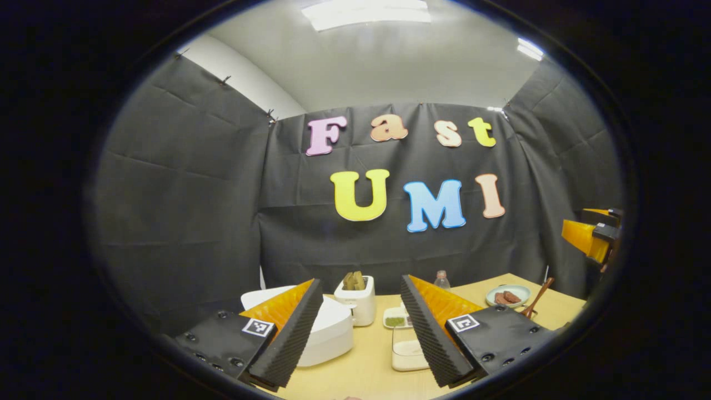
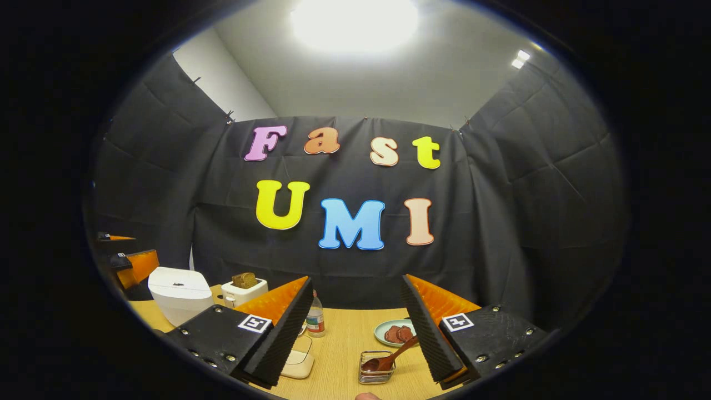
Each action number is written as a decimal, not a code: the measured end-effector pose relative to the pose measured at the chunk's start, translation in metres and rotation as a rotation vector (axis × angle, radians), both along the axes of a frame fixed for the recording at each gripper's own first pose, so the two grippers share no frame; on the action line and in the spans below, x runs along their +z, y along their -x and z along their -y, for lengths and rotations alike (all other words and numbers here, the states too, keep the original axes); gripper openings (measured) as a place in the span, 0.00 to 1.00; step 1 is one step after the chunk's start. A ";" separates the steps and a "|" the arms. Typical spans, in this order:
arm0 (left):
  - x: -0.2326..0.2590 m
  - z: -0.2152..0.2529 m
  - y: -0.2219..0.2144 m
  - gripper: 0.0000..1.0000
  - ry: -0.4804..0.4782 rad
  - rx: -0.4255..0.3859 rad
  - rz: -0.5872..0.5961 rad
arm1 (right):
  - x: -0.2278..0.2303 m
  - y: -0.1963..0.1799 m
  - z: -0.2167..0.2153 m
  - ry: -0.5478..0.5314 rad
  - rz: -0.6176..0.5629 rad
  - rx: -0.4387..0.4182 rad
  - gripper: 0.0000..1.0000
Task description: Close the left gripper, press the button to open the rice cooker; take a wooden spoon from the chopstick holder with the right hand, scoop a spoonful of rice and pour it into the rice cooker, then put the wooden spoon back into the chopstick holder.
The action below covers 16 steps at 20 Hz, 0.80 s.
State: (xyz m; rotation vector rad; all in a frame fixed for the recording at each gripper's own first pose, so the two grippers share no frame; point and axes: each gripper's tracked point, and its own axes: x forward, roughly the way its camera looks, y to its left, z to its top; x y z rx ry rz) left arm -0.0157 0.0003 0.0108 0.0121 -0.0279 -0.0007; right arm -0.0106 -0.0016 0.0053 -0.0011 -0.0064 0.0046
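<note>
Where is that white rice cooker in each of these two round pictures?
Left gripper view: the rice cooker sits low and left of centre, partly behind the left finger of that hand-held gripper.
Right gripper view: the rice cooker stands at the far left on the table.
Shared landmark: the white toaster with bread stands just to the right of it in both views.

White rice cooker (image 2: 180, 293) shut, table's left — wooden spoon (image 2: 395, 354) leaning in wire chopstick holder (image 2: 376, 368).
</note>
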 end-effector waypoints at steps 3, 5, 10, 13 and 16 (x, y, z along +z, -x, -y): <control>-0.001 -0.002 0.002 0.92 -0.010 0.005 0.003 | 0.002 0.004 0.000 0.003 0.003 0.001 0.96; -0.002 -0.004 0.006 0.92 0.000 0.010 0.002 | 0.004 0.006 -0.002 0.003 0.009 0.006 0.96; 0.008 -0.009 0.018 0.94 -0.010 0.010 0.024 | 0.007 0.012 -0.002 0.003 0.017 0.011 0.96; 0.011 -0.009 0.020 0.75 -0.025 -0.007 0.031 | 0.006 0.017 -0.003 0.004 0.015 0.014 0.96; 0.013 -0.014 0.023 0.54 -0.041 0.005 0.037 | 0.008 0.020 -0.003 0.003 0.016 0.016 0.96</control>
